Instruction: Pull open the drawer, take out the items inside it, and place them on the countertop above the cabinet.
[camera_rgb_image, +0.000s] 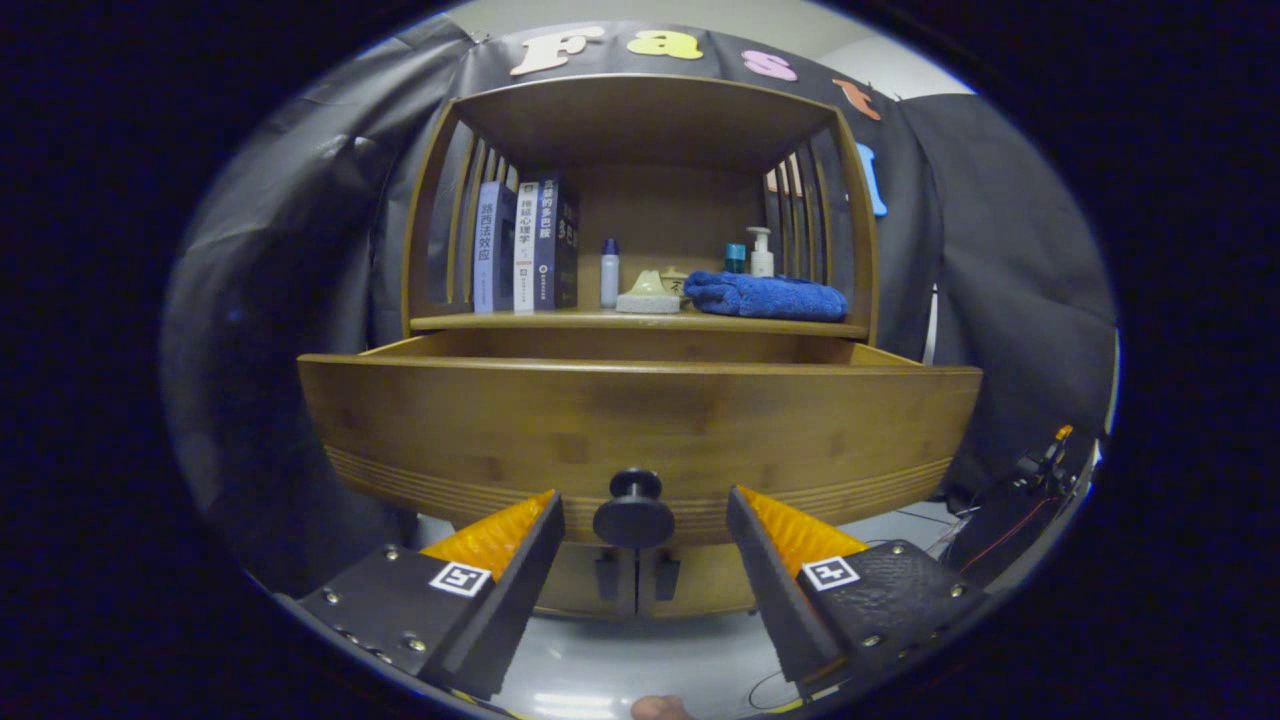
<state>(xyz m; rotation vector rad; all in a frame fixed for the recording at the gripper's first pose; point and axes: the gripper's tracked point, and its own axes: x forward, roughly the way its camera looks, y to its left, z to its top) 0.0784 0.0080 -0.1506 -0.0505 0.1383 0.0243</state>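
One drawer (640, 425) stands pulled out of the cabinet, its front edge wide across the view and its knob (634, 510) between the spread fingers of the gripper (645, 515), touching neither. Above the drawer, the countertop (560, 321) holds books (525, 247), a bottle (609, 273) and a towel (767, 296), with bare room at its front edge.

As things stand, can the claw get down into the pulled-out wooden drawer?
Probably not yet: the open claw sits low, straddling the round dark knob, with the wooden drawer front ahead. It would need to rise above the front edge.
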